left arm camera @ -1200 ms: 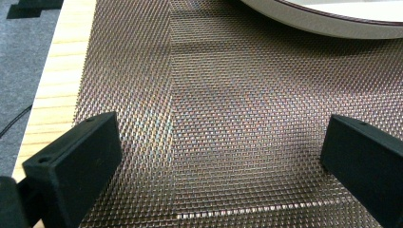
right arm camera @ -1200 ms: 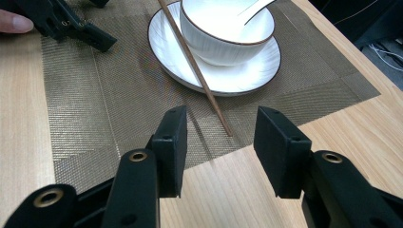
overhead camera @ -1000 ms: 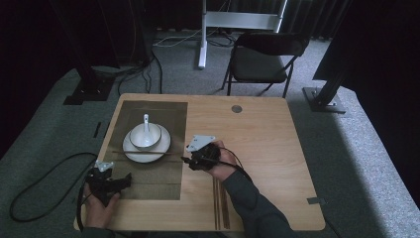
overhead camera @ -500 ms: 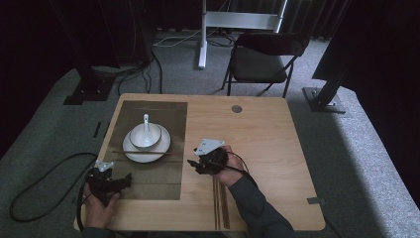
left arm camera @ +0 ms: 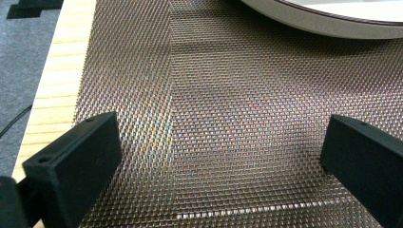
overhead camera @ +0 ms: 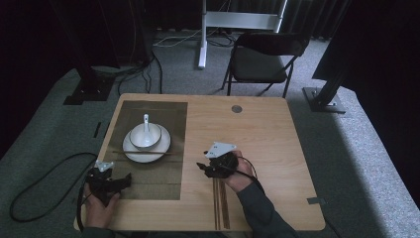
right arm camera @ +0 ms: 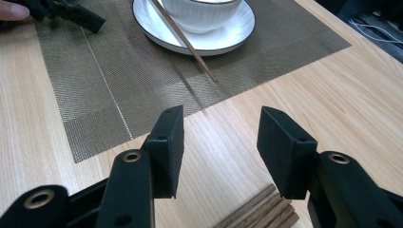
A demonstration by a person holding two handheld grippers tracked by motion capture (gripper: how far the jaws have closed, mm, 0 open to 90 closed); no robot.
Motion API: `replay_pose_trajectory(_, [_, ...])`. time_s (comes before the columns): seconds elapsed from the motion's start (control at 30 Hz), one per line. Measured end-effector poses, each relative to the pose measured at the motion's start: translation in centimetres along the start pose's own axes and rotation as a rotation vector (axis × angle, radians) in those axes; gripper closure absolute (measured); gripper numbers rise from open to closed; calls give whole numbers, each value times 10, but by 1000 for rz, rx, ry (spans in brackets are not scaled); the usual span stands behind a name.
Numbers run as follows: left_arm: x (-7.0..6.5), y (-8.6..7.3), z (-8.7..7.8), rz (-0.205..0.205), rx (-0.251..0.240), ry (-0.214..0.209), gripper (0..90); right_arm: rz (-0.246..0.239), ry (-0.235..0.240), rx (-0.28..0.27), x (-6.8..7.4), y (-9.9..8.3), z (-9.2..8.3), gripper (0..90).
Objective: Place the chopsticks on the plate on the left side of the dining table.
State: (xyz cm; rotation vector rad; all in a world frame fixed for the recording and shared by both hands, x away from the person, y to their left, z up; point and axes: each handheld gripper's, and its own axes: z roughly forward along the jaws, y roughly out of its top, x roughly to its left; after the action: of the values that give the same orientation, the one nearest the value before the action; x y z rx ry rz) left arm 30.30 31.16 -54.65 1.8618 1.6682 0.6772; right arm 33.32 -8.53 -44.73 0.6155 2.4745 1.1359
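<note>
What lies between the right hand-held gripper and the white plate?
In the right gripper view, between the open right hand-held gripper and the plate lie bare wood, then the woven placemat. One chopstick slants off the plate's rim onto the placemat.

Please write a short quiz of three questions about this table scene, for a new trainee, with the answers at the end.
1. True or false: the spoon lies flat on the placemat, beside the plate.
2. Multiple choice: where does the single chopstick rest? A) across the near part of the plate; B) inside the bowl; C) on the floor.
3. Fill in: under the right gripper, on the bare wood of the table, lies a bundle of ____.

Key: 1 false, the spoon stands in the bowl. 2 A. 3 chopsticks. Note that both the right gripper and the left gripper have their jaws open and hold nothing.
</note>
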Motion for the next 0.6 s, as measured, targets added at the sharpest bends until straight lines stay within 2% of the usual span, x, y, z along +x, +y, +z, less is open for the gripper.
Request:
replay_pose_trajectory(0.13, [0, 0, 0, 1, 1, 0, 2, 18, -1, -6, 0, -3, -3, 511])
replay_pose_trajectory(0.6, [0, 0, 0, 1, 1, 0, 1, 33, -11, 1, -1, -17, -12, 508])
